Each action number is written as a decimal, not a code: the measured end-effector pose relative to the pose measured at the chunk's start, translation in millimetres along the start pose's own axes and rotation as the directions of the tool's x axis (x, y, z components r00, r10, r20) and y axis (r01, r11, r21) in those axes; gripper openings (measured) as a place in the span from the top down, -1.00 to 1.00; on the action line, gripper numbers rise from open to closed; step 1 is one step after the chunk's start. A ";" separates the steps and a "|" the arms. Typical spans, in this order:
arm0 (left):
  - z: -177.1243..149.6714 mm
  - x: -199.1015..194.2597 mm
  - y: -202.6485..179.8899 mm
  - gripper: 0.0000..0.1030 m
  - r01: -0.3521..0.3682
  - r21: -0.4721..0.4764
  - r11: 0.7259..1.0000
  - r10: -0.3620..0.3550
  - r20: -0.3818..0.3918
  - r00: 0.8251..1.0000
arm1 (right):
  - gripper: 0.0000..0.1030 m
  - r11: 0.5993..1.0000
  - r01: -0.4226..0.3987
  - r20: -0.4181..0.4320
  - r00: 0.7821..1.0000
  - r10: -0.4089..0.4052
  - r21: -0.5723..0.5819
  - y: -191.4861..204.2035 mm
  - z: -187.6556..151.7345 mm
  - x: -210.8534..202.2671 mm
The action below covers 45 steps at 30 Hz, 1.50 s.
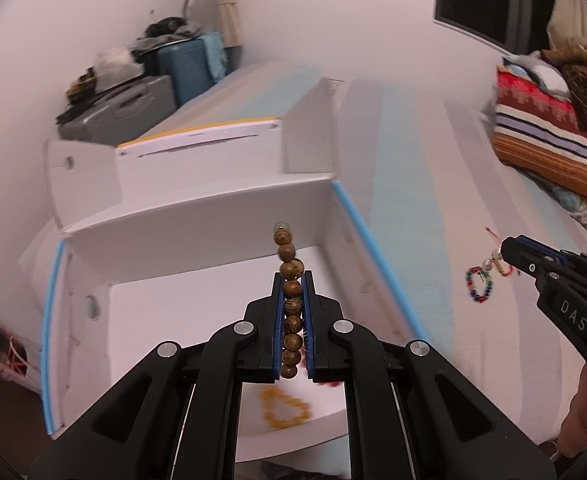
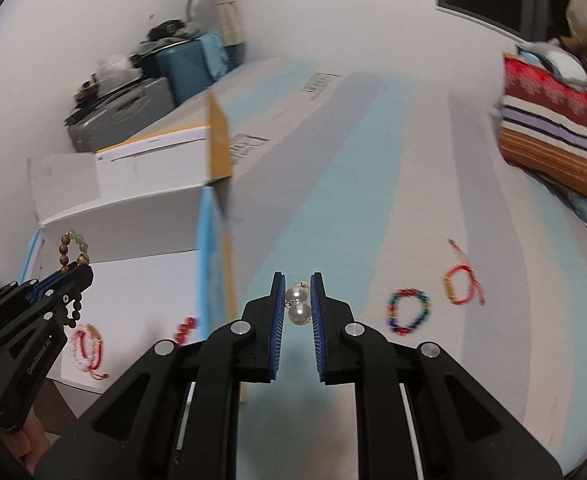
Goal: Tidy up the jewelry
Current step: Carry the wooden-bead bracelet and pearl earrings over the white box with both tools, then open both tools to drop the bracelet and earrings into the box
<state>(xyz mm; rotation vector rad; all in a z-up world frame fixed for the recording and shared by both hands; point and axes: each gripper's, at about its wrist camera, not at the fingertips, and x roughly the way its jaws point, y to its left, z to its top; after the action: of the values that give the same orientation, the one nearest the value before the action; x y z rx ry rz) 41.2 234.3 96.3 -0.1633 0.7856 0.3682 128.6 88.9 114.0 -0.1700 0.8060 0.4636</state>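
My left gripper [image 1: 292, 280] is shut on a brown wooden bead bracelet [image 1: 289, 280] and holds it over the open white box [image 1: 197, 216]. It also shows in the right wrist view [image 2: 73, 276], with the bracelet [image 2: 71, 250] hanging from it. My right gripper [image 2: 297, 280] is shut on a pair of pearl earrings [image 2: 298, 306] above the striped surface. A yellow bracelet [image 1: 285, 408], blurred, lies in the box. A pink bracelet [image 2: 89, 344] and red beads [image 2: 185, 328] lie there too.
A multicoloured bead bracelet [image 2: 408, 311] and a red cord bracelet [image 2: 459, 284] lie on the striped surface to the right of the box. Folded blankets [image 2: 553, 136] are stacked at the far right. Suitcases [image 2: 141, 104] stand against the wall behind the box.
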 end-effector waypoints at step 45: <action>-52.4 45.0 120.0 0.65 -0.136 -0.112 0.984 0.112 -0.201 0.973 | 0.42 0.984 -0.128 -0.231 0.968 0.097 -0.125 128.2 -31.9 94.3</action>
<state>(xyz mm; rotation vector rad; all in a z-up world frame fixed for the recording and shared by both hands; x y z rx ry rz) -10.0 342.4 26.6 -0.2712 0.9692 0.5262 105.1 223.9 27.1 -0.3109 1.0092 0.6163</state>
